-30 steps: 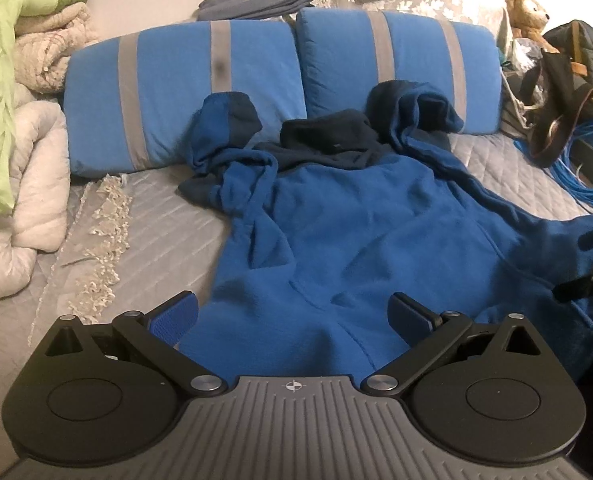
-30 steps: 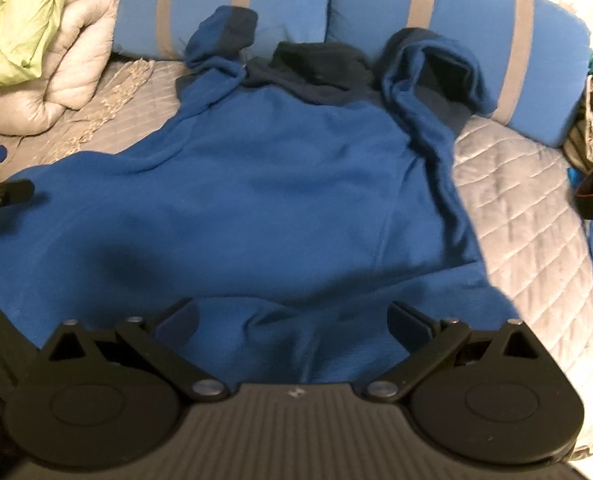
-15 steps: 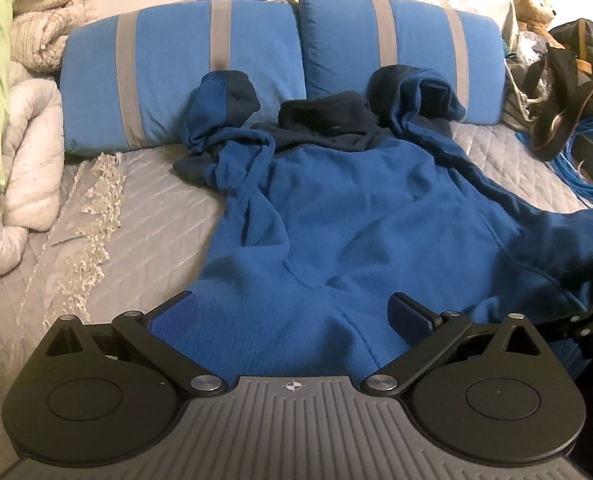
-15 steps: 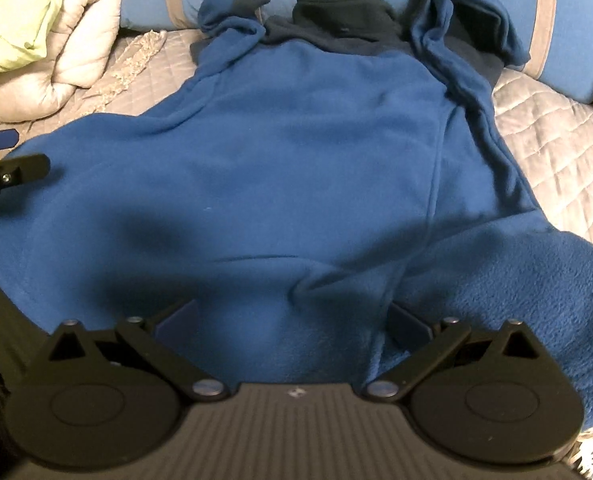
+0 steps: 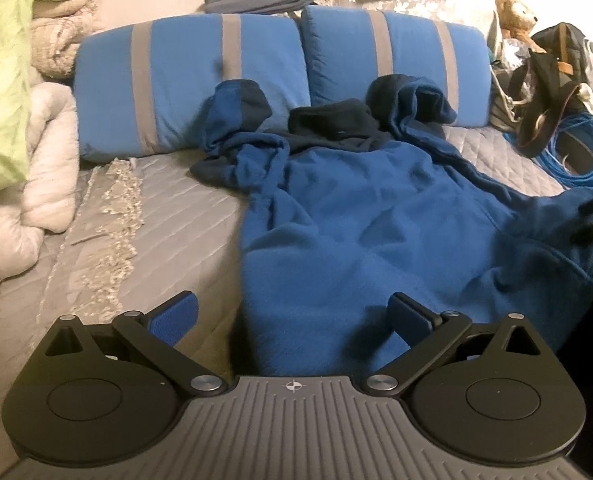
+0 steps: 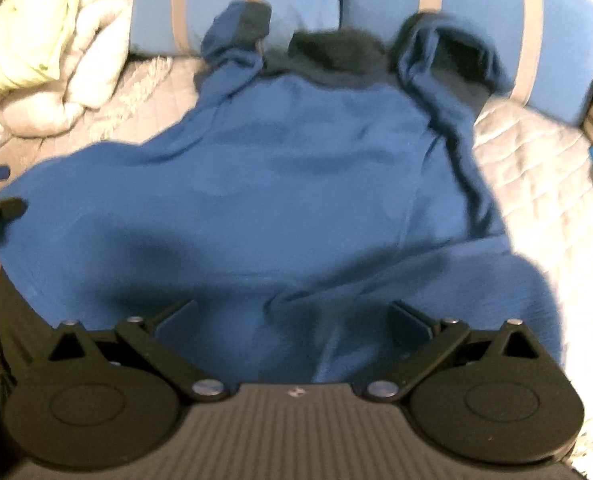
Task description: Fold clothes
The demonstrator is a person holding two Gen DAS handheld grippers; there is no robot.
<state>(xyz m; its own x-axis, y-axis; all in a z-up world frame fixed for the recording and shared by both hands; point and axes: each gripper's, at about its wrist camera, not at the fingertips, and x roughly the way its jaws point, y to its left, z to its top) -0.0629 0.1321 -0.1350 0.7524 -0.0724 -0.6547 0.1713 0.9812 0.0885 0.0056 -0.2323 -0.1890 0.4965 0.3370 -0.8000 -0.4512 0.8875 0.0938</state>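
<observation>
Blue fleece pullover (image 5: 376, 216) spread on the bed (image 5: 168, 216), hem toward the cameras at 6 o'clock and dark collar (image 5: 332, 120) at 12 o'clock, against two striped pillows (image 5: 188, 80). Both sleeves are bunched upward beside the collar: the left sleeve (image 5: 236, 120) at about 11 o'clock, the right sleeve (image 5: 412, 100) at about 1 o'clock, each showing a dark cuff.

Left gripper (image 5: 292, 312): fingers spread wide, holding nothing, over the pullover's left hem edge; one pad lies over bare quilt, the other over fleece. Right gripper (image 6: 294, 316): fingers likewise spread and empty, low over the hem at the garment's right half. Whether either set touches the cloth cannot be told. The right-wrist view is blurred.

Judged stage: the garment is laid out but no fold is yet made; wrinkles run across the body and the hem bulges at 5 o'clock in the right-wrist view.

Risks from this position:
- Closing on a single layer of the thick fleece would lift only the front panel and leave the back behind, giving a skewed fold.
- The crumpled sleeves, if not drawn flat first, would be trapped inside the fold as lumps.
- Uneven grasp heights on the two sides would twist the hem line.
- At 3 o'clock in the left-wrist view, a blue cable coil (image 5: 576, 152) and bag (image 5: 552, 72) lie near the cloth; a sweeping fold could drag them.
</observation>
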